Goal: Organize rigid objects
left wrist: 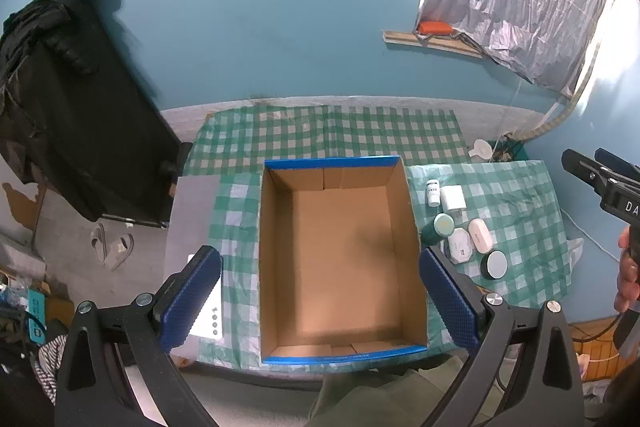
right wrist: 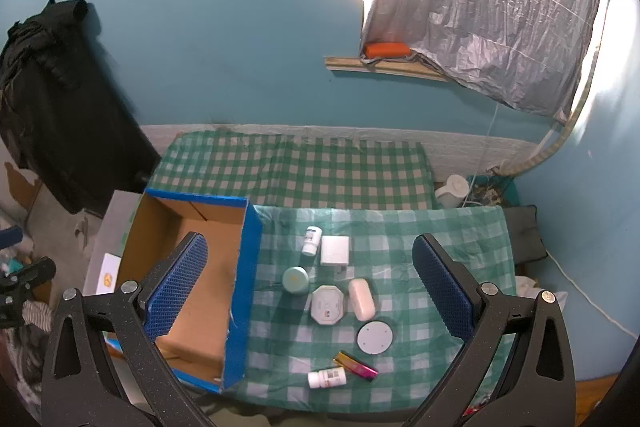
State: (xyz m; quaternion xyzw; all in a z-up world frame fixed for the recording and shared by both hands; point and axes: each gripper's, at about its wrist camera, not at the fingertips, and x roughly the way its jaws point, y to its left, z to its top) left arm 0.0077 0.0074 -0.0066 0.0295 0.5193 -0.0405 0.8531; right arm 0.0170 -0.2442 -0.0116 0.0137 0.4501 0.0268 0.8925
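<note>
From the left wrist, the left gripper (left wrist: pixel 320 297) hung released, jaws wide, above an empty cardboard box (left wrist: pixel 340 259) with blue edges on the green checked cloth (left wrist: pixel 520 211). Small containers lay just beside the box on its right.

From the right wrist, the right gripper (right wrist: pixel 310 291) was likewise spread wide, grasping nothing, over the cluster: white bottle (right wrist: pixel 312 240), white adapter (right wrist: pixel 335 250), teal jar (right wrist: pixel 295 280), octagonal box (right wrist: pixel 327 305), oval case (right wrist: pixel 361 299), grey round lid (right wrist: pixel 375 337), shiny pink bar (right wrist: pixel 355 365), lying bottle (right wrist: pixel 327 377).
</note>
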